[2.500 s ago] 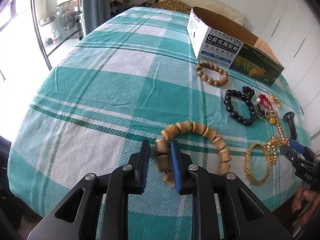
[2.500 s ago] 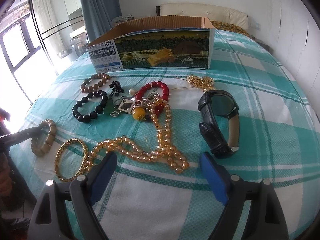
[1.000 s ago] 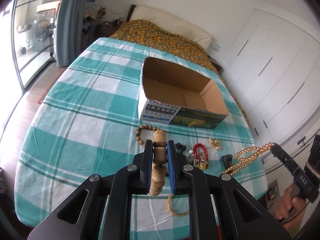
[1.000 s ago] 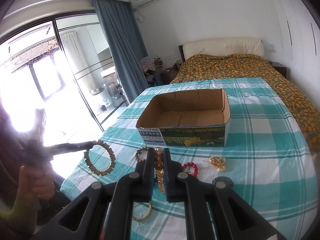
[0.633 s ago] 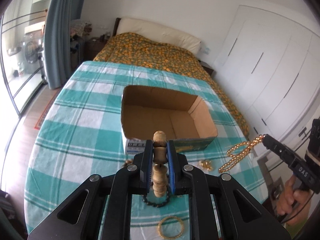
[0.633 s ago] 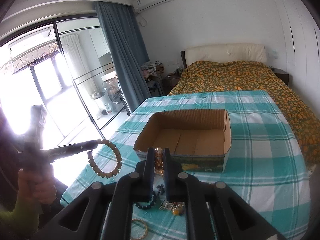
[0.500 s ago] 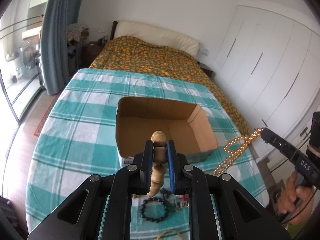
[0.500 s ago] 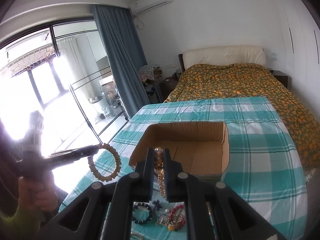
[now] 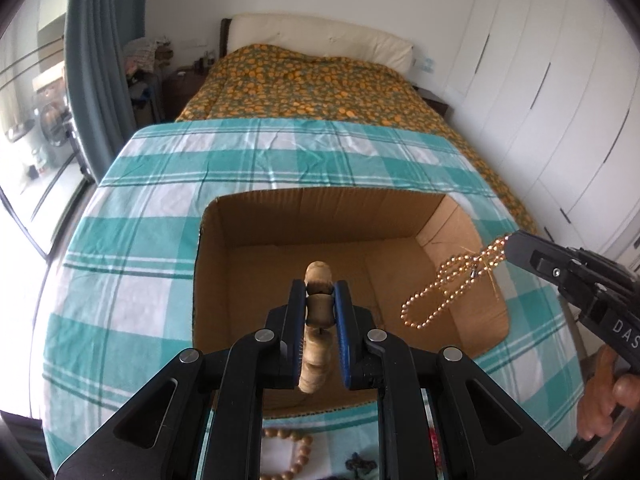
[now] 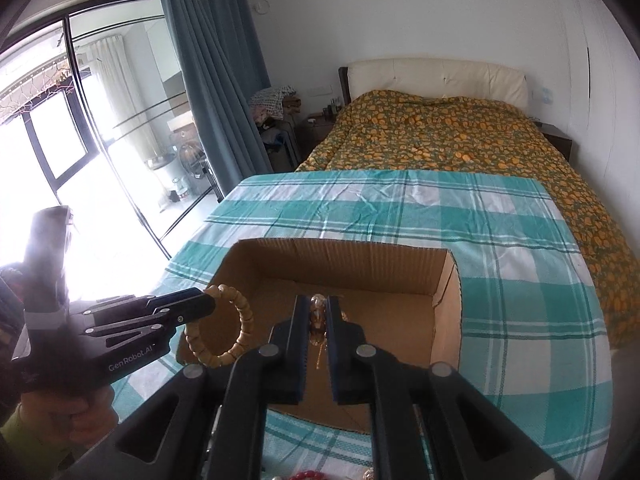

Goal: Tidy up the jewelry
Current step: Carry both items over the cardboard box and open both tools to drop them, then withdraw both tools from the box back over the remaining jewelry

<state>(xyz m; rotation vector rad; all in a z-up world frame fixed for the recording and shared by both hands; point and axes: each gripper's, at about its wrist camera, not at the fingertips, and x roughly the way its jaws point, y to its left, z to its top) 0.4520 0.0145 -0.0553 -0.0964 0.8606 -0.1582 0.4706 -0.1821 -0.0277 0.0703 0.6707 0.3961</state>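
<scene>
My left gripper (image 9: 319, 294) is shut on a chunky light wooden bead bracelet (image 9: 316, 344), held in the air over the open cardboard box (image 9: 224, 256). The bracelet hangs as a ring in the right wrist view (image 10: 240, 330). My right gripper (image 10: 319, 308) is shut on a golden bead necklace (image 10: 318, 318), also above the box (image 10: 446, 304). In the left wrist view the necklace (image 9: 444, 294) dangles in loops over the box's right side. The box looks empty inside.
The box stands on a table with a teal and white checked cloth (image 9: 132, 240). A small brown bead bracelet (image 9: 298, 456) and other jewelry lie on the cloth in front of the box. A bed (image 10: 440, 136) stands behind, glass doors (image 10: 80, 152) at the left.
Both grippers closed on their pieces on the table, lifted them and carried them forward. They now hang over the box, closer than half a second ago.
</scene>
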